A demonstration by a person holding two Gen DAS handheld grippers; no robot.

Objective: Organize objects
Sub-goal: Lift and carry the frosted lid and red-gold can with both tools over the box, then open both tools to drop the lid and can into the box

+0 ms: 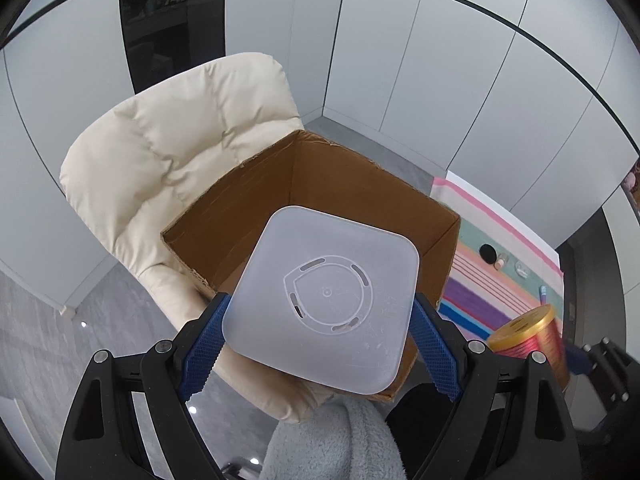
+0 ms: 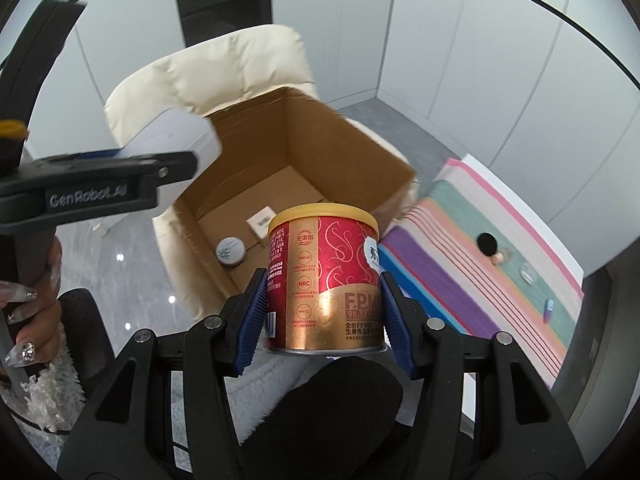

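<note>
A frosted square tub [image 1: 322, 300] is pinched between the blue pads [image 1: 202, 350] of the left tongs [image 1: 318, 344], its base turned to the camera. It is held above the near rim of an open carton [image 1: 360, 184]. In the right wrist view, the left tongs [image 2: 160, 160] are seen at the left, gripped by a hand [image 2: 36, 312] with long decorated nails.

A red and gold can [image 2: 326, 278] with a yellow lid is clamped upright by the right tongs [image 2: 324, 320], just short of the carton [image 2: 344, 152]. A small round tin [image 2: 231, 252] and a white card [image 2: 262, 222] are seen on the carton's floor. The carton is set on a cream padded chair [image 1: 160, 148]. To the right, a striped cloth [image 2: 480, 280] is spread over a bench, with a black disc [image 2: 487, 243] and other small items on it.
</note>
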